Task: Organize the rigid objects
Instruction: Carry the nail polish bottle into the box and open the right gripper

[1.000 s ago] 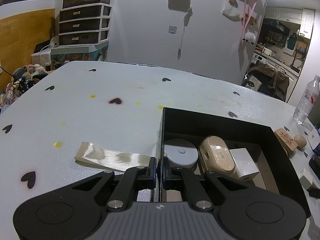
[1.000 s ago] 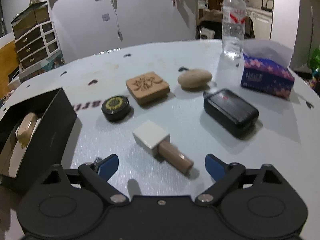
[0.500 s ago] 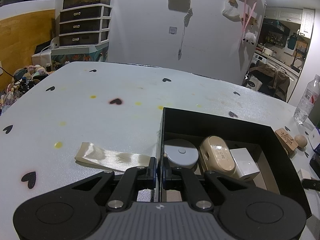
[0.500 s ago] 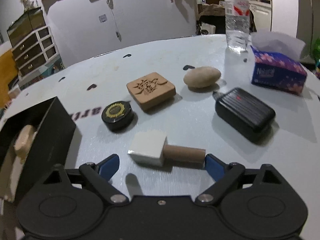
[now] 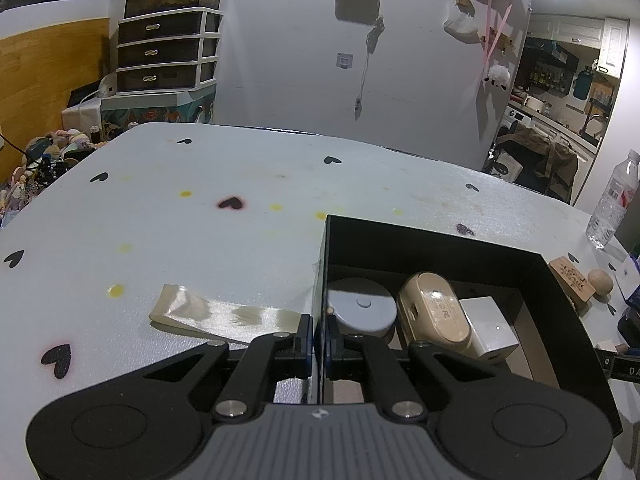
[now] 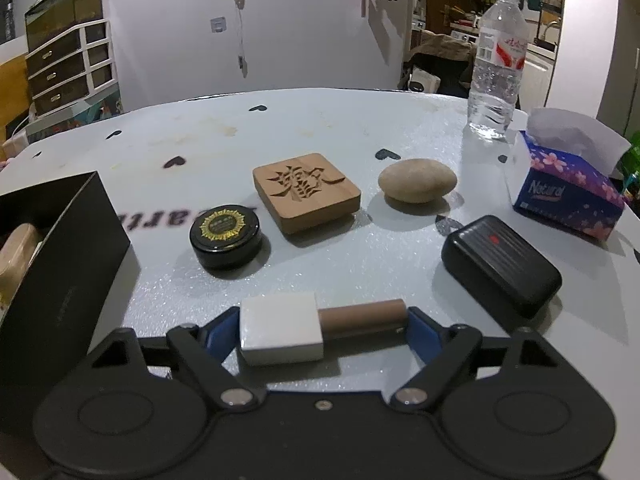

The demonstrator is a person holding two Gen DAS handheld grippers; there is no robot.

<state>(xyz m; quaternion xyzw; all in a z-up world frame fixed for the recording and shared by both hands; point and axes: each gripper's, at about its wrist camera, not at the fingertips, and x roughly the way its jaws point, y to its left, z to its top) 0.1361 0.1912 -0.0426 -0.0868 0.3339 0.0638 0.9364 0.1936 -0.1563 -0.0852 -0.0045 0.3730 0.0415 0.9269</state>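
Two claws are in my hands, and I start with the biggest thing, the table (image 6: 320, 128). It is pale with little black hearts on it. Next in size is the black box (image 5: 440, 248), which sits on the left part of the table. My left claw (image 5: 319, 336) is pinched tight on the near wall of the box, one finger inside and one outside, so the box cannot slide. Inside the box I see a grey round disc (image 5: 362, 308), a tan oval case (image 5: 434, 312) and a white cube (image 5: 486, 326), all packed close together.

Out on the table, to the right of the box, lie a black case (image 6: 500, 266), a wooden block (image 6: 306, 192), a smooth stone (image 6: 417, 180) and a small black tin (image 6: 226, 235).

The smallest thing matters most now. It is the stamp (image 6: 320, 326), a white block with a brown handle. It lies flat on the table, right between the fingers of my right claw (image 6: 320, 334). Its long side runs straight across, from one finger to the other. The white end is by the left finger and the handle tip by the right one. The jaws are closing around it, but I cannot see the pads pressing it yet. I think the grip will catch it end to end.
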